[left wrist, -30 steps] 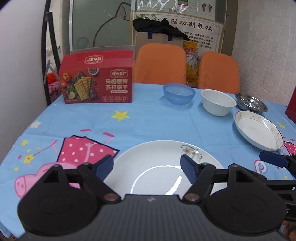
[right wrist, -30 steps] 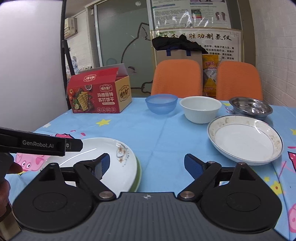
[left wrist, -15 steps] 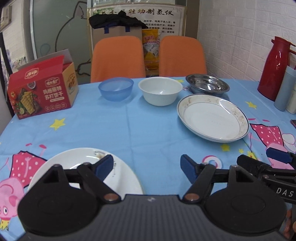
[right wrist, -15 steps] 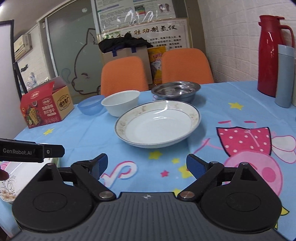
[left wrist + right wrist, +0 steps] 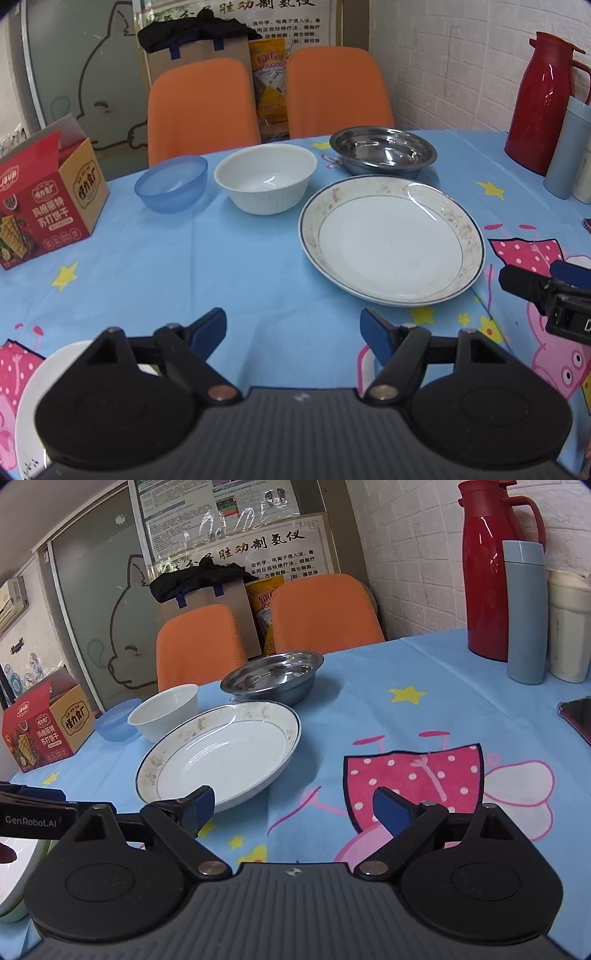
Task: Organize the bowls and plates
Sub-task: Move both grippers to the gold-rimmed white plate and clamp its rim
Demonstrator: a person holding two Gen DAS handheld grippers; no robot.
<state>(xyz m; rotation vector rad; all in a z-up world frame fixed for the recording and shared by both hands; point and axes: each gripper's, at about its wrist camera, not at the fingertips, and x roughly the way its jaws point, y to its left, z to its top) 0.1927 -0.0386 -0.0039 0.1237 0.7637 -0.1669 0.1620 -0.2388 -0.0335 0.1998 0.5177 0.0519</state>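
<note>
Left claw [image 5: 293,330] and right claw [image 5: 293,806]: both released, empty. Rimmed plate [image 5: 391,240]: on blue tablecloth [image 5: 240,266], just ahead, beside white bowl [image 5: 266,177]. Step, judged: approach. Next: straddle plate rim, clench.

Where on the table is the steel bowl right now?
In the left wrist view the steel bowl sits at the far side, right of centre, just behind the rimmed plate and right of the white bowl, before the right orange chair.

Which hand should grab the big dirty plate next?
Probably the right: the right gripper is open with one pad at the plate rim. The left gripper is open too, farther back.
</note>
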